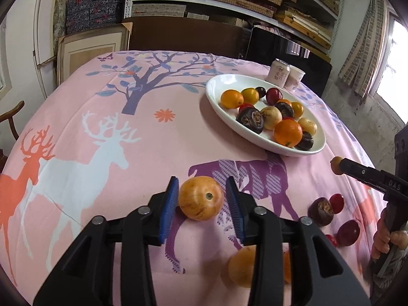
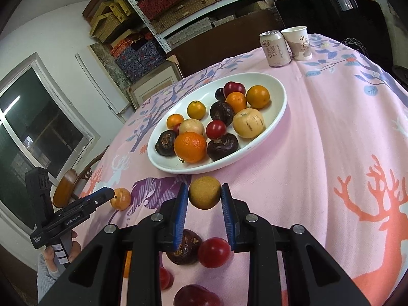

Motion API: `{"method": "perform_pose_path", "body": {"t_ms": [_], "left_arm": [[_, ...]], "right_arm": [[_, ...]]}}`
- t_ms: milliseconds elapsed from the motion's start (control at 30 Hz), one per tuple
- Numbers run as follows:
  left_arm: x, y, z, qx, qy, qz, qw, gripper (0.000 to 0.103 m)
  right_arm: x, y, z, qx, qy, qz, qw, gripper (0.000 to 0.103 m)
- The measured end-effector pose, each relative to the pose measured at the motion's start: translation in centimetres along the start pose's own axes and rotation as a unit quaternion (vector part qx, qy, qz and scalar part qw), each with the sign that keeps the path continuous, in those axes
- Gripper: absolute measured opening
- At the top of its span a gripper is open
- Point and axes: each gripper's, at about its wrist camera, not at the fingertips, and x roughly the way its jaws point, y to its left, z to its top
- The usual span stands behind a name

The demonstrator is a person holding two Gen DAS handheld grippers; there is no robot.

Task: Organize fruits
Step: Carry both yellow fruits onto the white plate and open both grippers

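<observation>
Plate at far right holds about 12 fruits. Left gripper is spread around a striped melon on the cloth, not yet pinching. Right gripper pinches a brown fruit near the plate. Several fruits remain loose.

The left tongs stand open low over the worktop with their blue pads either side of a striped orange fruit, while the right tongs, raised higher, are clamped on a small tan fruit.
</observation>
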Motion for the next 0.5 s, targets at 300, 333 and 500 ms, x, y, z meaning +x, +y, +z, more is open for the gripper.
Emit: {"method": "perform_pose_path", "body": {"t_ms": [300, 333, 500], "left_arm": [[1.2, -0.9, -0.8, 0.042, 0.013, 0.059, 0.9973, 0.042], [1.2, -0.7, -0.8, 0.038, 0.014, 0.057, 0.9975, 0.042], [1.2, -0.4, -0.8, 0.028, 0.014, 0.051, 0.9982, 0.042]], "right_arm": [[0.0, -0.1, 0.0, 0.000, -0.001, 0.004, 1.000, 0.027], [0.0, 0.0, 0.0, 0.000, -0.001, 0.004, 1.000, 0.027], [-0.3, -0.2, 0.0, 0.005, -0.004, 0.009, 1.000, 0.027]]}}
